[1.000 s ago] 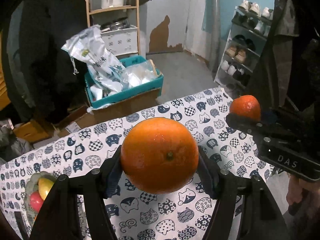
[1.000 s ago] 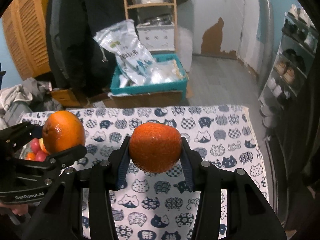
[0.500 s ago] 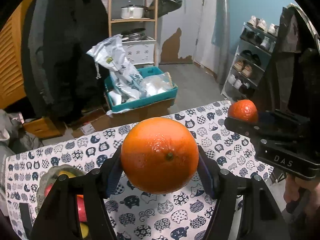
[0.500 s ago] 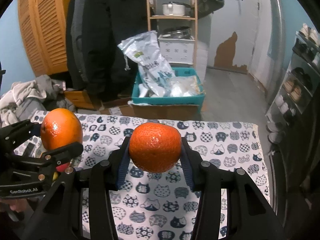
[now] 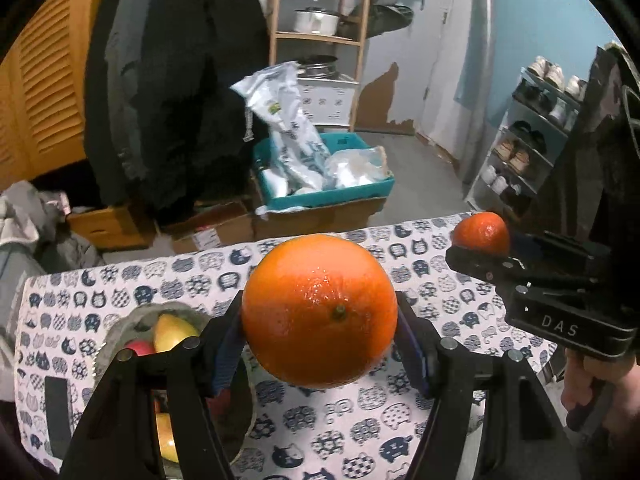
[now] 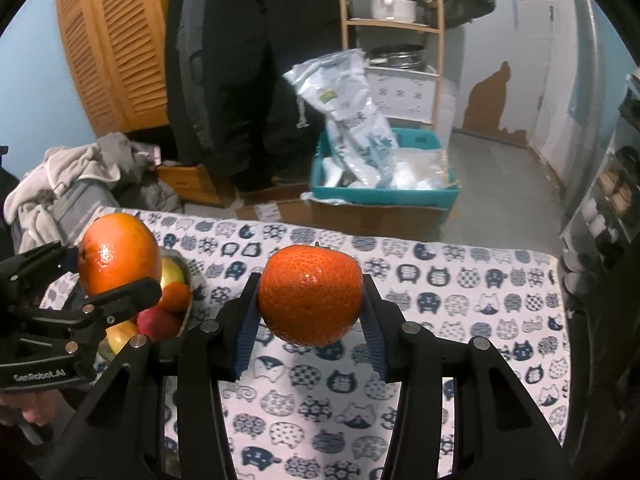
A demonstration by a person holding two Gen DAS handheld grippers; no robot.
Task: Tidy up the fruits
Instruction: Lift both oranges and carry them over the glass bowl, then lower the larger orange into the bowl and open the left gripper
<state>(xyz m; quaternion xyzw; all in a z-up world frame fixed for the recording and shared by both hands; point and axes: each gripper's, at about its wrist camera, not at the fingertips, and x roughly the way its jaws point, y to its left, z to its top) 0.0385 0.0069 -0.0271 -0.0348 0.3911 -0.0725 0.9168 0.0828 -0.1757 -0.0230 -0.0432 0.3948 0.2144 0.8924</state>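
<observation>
Left wrist view first: the left gripper point(image 5: 320, 312) has its two black fingers pressed against the sides of a large orange point(image 5: 319, 310), which hangs clear above the table point(image 5: 420, 420) with its small stem scar facing the camera. Below and to the left of that orange sits a grey bowl point(image 5: 120, 324) on the cat-patterned cloth, with a yellow fruit point(image 5: 174, 332) and a red fruit point(image 5: 138, 347) showing inside it. Off to the right in the same view, the right gripper point(image 5: 480, 240) comes in side-on, clamped on a smaller tangerine point(image 5: 482, 232), and a hand point(image 5: 596, 384) is wrapped round its handle at the lower right edge. From the right wrist view the tangerine point(image 6: 310, 294) fills the middle, squeezed between blue ribbed pads point(image 6: 245, 332) on the right gripper point(image 6: 310, 300), held up off the cloth. At the left of that view the left gripper point(image 6: 116, 268) carries the orange point(image 6: 118, 258) directly over the bowl point(image 6: 186, 276), where more fruit lies, among it a small orange one and a red one. Neither held fruit touches the bowl or the table. Behind the table stand a teal crate point(image 6: 384, 196) stuffed with plastic bags, a wooden shelf point(image 6: 392, 24) bearing a pot, dark coats hanging by a louvred door, and a shoe rack point(image 5: 532, 136) along the blue wall.
</observation>
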